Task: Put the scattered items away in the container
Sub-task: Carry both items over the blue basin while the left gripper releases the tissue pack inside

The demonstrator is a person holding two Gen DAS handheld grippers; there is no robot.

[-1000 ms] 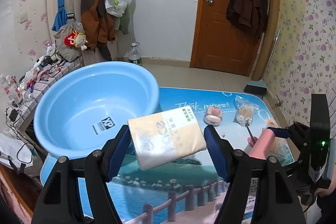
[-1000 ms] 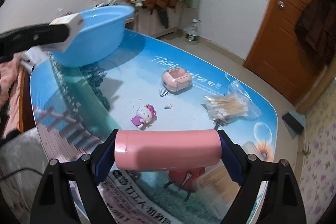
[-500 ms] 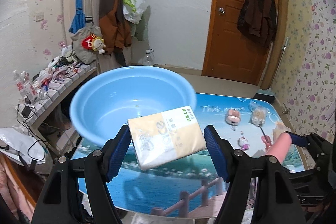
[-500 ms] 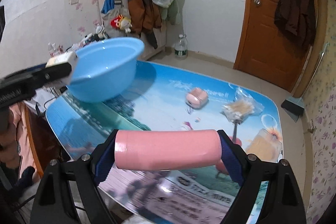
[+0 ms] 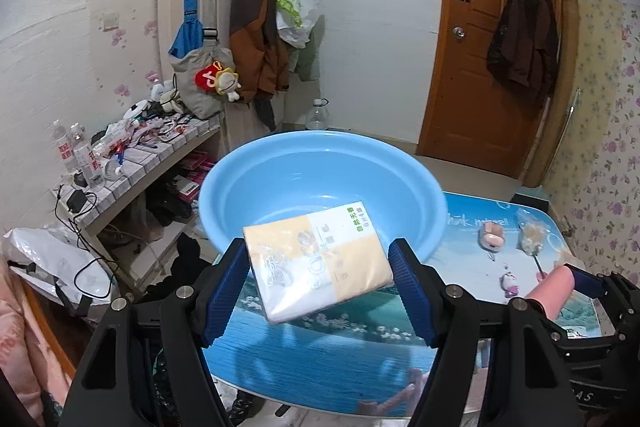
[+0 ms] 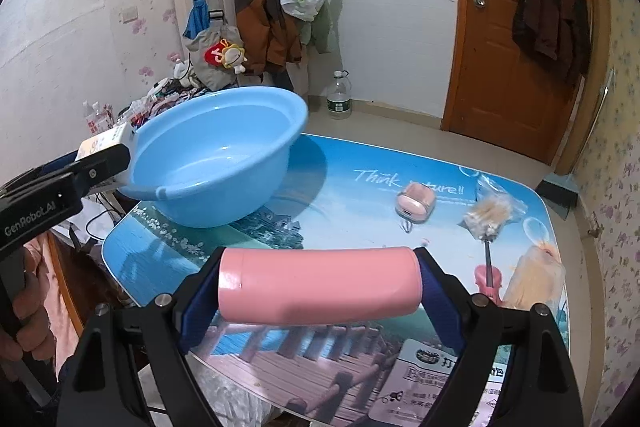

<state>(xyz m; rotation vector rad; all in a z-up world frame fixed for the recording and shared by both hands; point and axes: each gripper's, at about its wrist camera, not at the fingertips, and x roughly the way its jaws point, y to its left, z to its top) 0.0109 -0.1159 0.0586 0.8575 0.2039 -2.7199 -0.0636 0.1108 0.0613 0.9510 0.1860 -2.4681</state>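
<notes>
Left gripper [image 5: 318, 287] fingers clamp a tissue pack [image 5: 318, 263] mid-frame, just short of the blue basin [image 5: 320, 187] rim. Right gripper [image 6: 318, 291] fingers grip a pink cylinder [image 6: 318, 285] low-centre above the surface [image 6: 352, 195]; open room ahead.

One basin [image 6: 216, 163], one tissue pack [image 5: 320, 267], one pink cylinder [image 6: 320, 285] (both held), one swab bag [image 6: 492, 211].
</notes>
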